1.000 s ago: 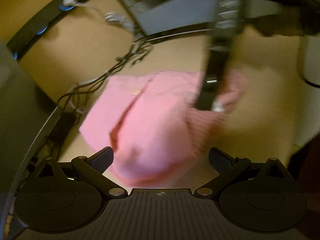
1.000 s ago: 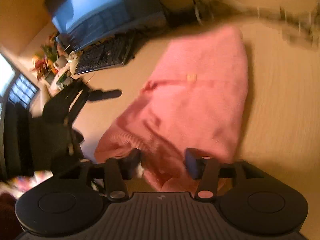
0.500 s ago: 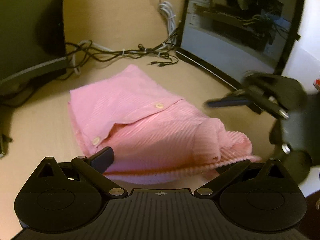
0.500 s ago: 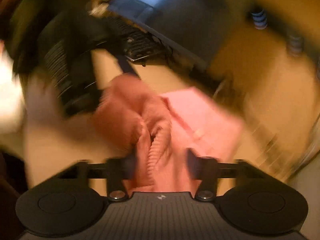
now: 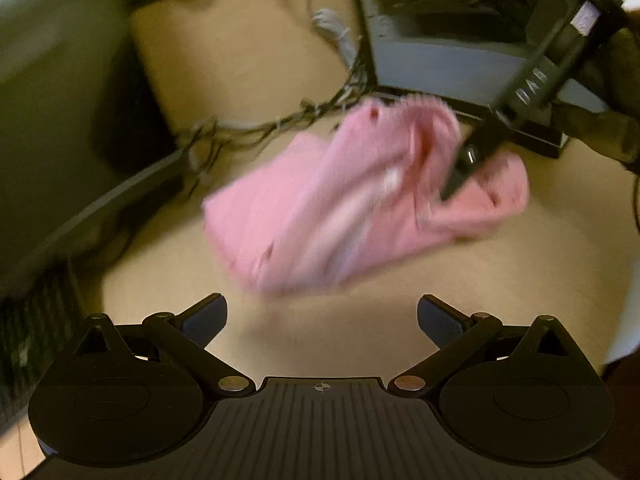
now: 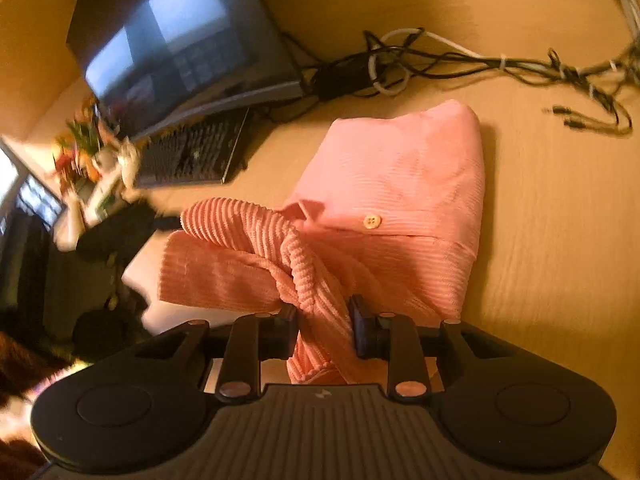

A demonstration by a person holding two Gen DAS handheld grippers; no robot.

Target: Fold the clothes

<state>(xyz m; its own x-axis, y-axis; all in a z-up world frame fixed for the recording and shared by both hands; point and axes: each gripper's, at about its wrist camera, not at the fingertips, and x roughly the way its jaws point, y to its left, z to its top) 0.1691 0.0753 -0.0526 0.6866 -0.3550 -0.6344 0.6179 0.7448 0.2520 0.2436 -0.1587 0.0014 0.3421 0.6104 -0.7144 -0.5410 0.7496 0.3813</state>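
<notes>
A pink corduroy shirt (image 6: 400, 184) with a pale button lies partly folded on the wooden desk (image 6: 560, 240). My right gripper (image 6: 324, 320) is shut on a bunched ribbed edge of the shirt and holds it up off the desk. In the left wrist view the shirt (image 5: 340, 200) is blurred, and the right gripper (image 5: 460, 176) grips its far right side. My left gripper (image 5: 322, 316) is open and empty, a short way in front of the shirt's near edge.
A monitor (image 6: 180, 40) and a keyboard (image 6: 192, 152) stand at the left. Tangled cables (image 6: 520, 68) lie behind the shirt. A computer case (image 5: 460, 20) stands at the back right. A dark monitor base (image 5: 100, 208) is at the left.
My right gripper has closed on the shirt's ribbed edge and lifted it. My left gripper has pulled back from the shirt, which no longer lies between its fingers.
</notes>
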